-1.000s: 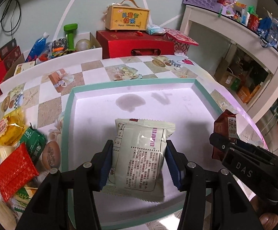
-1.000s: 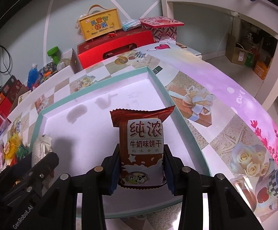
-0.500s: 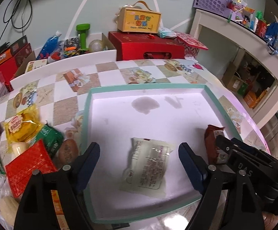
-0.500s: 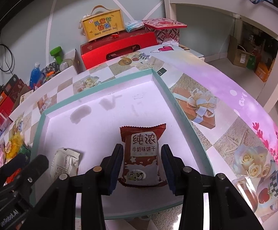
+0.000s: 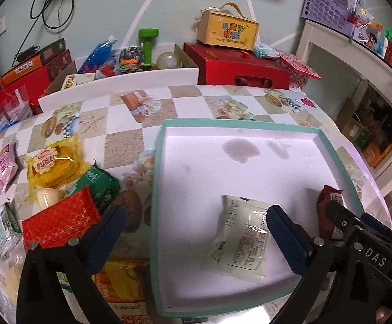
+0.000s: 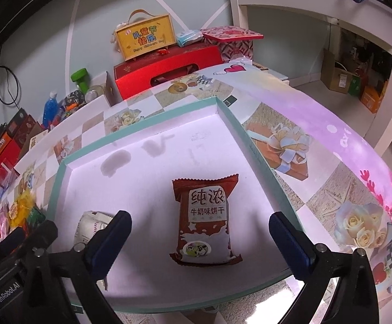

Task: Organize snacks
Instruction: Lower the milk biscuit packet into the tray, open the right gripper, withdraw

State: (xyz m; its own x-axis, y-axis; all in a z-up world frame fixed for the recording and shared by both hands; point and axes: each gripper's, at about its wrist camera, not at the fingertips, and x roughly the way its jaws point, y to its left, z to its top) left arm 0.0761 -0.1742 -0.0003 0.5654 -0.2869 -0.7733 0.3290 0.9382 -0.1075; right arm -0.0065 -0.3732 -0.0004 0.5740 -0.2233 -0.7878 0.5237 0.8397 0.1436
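**Ana:** Left wrist view first: what changed? A second ago the left gripper (image 5: pixel 196 232) was clamped on the pale packet (image 5: pixel 243 239).

**Ben:** Now its jaws stand wide apart, and the packet lies flat inside the tray (image 5: pixel 154 189), near the front edge. The view has also swung towards the loose snacks left of the tray.

**Ana:** And the right side?

**Ben:** Same story. The right gripper (image 6: pixel 200 236) has let go too, jaws spread, and the brown biscuit packet (image 6: pixel 205 221) lies inside the tray by its right wall.

**Ana:** So two snacks delivered, I'd judge.

**Ben:** Yes, plenty remain. Left of the tray sit a red packet (image 5: pixel 60 217), a green packet (image 5: pixel 98 189) and a yellow packet (image 5: pixel 54 166), overlapping one another. The red one lies on top, so it likely goes first.
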